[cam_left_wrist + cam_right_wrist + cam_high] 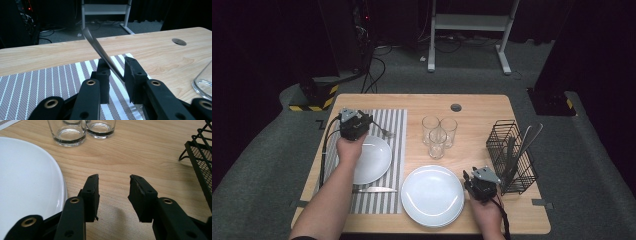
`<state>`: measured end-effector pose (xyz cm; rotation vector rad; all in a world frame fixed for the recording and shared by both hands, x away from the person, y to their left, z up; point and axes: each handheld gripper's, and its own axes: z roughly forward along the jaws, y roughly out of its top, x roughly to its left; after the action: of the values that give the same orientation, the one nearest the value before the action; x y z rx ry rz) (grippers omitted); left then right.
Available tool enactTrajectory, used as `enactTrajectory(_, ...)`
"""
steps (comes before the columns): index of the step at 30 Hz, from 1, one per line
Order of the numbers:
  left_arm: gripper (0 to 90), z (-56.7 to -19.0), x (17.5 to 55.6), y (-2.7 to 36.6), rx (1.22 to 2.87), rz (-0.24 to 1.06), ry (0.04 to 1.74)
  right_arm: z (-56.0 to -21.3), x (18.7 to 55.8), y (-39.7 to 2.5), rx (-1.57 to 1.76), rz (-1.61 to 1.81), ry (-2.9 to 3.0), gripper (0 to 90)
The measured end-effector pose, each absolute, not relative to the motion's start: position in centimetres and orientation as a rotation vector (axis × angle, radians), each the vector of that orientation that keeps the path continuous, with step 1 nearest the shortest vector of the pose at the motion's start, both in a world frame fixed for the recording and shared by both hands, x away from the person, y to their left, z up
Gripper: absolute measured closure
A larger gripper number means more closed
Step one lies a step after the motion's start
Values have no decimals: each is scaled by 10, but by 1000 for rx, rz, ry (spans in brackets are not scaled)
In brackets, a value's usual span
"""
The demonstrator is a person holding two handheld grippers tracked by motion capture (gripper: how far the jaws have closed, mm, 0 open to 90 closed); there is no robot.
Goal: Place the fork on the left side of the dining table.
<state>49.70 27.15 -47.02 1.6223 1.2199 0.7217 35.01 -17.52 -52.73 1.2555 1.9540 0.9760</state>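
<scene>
Left tongs [116, 72] grip our slim silver metal utensil handle [100, 48], tilted up and away over the striped placemat [37, 82]; right tongs [113, 195] gape empty.

I log: fork [100, 48], polished metal; placemat [37, 82], woven striped cloth; surface [155, 50], matt wood grain; plates [25, 182], glossy white; tool [115, 72] jaws, matt black.
</scene>
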Motion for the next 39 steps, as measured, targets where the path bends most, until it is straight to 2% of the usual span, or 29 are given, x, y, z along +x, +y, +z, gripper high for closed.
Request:
enactTrajectory(18,710,-469,496,282,1603,747,1264,-527,350,-174,1247,972,1955,595)
enactTrajectory(39,654,-485,496,302,1580,708,1310,-528,349,-173,1238,954,1958,595)
